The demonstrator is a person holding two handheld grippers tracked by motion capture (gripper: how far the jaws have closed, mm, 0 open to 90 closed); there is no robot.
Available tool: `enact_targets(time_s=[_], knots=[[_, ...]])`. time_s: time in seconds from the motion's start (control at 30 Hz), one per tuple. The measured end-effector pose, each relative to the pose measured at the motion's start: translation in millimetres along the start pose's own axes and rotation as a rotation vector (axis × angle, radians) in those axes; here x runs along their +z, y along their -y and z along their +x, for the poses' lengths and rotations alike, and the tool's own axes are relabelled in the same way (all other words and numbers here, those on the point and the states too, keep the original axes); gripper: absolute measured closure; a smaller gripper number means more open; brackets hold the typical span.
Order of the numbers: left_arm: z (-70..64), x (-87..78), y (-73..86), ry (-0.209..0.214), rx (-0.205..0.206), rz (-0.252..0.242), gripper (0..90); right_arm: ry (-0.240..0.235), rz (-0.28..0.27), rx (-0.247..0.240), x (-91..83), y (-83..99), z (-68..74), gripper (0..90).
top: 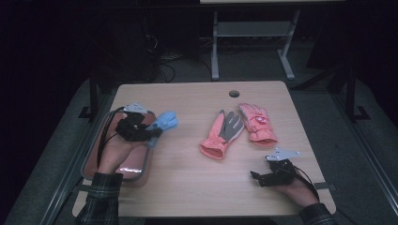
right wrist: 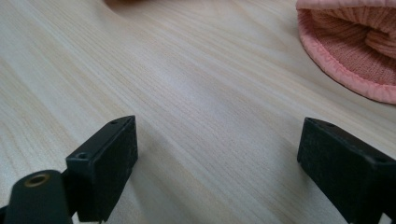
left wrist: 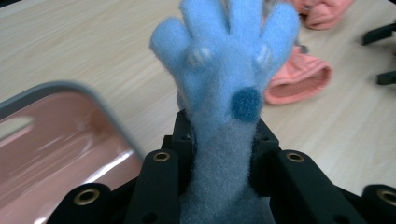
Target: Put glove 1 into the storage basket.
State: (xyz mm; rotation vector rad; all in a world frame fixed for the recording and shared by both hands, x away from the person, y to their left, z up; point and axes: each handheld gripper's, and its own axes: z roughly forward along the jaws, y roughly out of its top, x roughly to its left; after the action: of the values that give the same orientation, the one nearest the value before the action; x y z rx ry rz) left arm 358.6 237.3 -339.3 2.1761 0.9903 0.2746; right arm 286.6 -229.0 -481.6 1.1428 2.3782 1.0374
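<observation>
A fuzzy light-blue glove (top: 163, 123) (left wrist: 226, 60) hangs over the right rim of a pink tray (top: 134, 168) (left wrist: 51, 144) at the table's left. My left gripper (top: 149, 135) (left wrist: 223, 154) is shut on its cuff, fingers of the glove pointing away. Two salmon-pink gloves lie mid-table: one palm-up with a grey palm (top: 220, 133) (left wrist: 296, 79), one with a white patch (top: 258, 123). My right gripper (top: 257, 178) (right wrist: 217, 158) rests open near the front right of the table, nothing between its jaws. A pink cuff (right wrist: 355, 51) lies just ahead of it.
The wooden table (top: 187, 187) has a round cable hole (top: 233, 93) near its far edge. A metal-legged desk frame (top: 253, 37) stands on the dark floor beyond. Bare wood lies between the tray and the pink gloves.
</observation>
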Motion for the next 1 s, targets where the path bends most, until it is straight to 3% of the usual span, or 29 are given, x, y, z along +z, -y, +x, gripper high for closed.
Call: enact_targets(time_s=[0.4, 0.53, 0.57, 0.73, 0.9, 1.0], knots=[[48.4, -6.0, 24.5, -0.109, -0.092, 0.011, 69.5, -0.001, 0.000, 0.000, 0.0, 0.0, -0.1, 11.6], [61.2, -0.4, 32.6, -0.146, -0.121, 0.032, 69.4, -0.001, 0.000, -0.002, 0.1, 0.0, -0.1, 11.6], [66.8, 4.6, 36.6, -0.162, -0.121, 0.059, 69.3, -0.001, 0.000, -0.002, 0.1, 0.0, -0.1, 11.6], [77.8, 16.5, 45.3, -0.188, -0.138, 0.113, 69.1, -0.001, 0.000, -0.001, 0.0, -0.1, -0.1, 11.6], [85.4, 27.9, 53.6, -0.169, -0.164, 0.151, 68.5, -0.002, 0.000, -0.001, 0.1, -0.1, -0.1, 11.6], [86.8, 34.3, 56.0, -0.164, -0.158, 0.177, 68.0, -0.001, 0.000, -0.001, 0.1, -0.1, -0.1, 11.6]])
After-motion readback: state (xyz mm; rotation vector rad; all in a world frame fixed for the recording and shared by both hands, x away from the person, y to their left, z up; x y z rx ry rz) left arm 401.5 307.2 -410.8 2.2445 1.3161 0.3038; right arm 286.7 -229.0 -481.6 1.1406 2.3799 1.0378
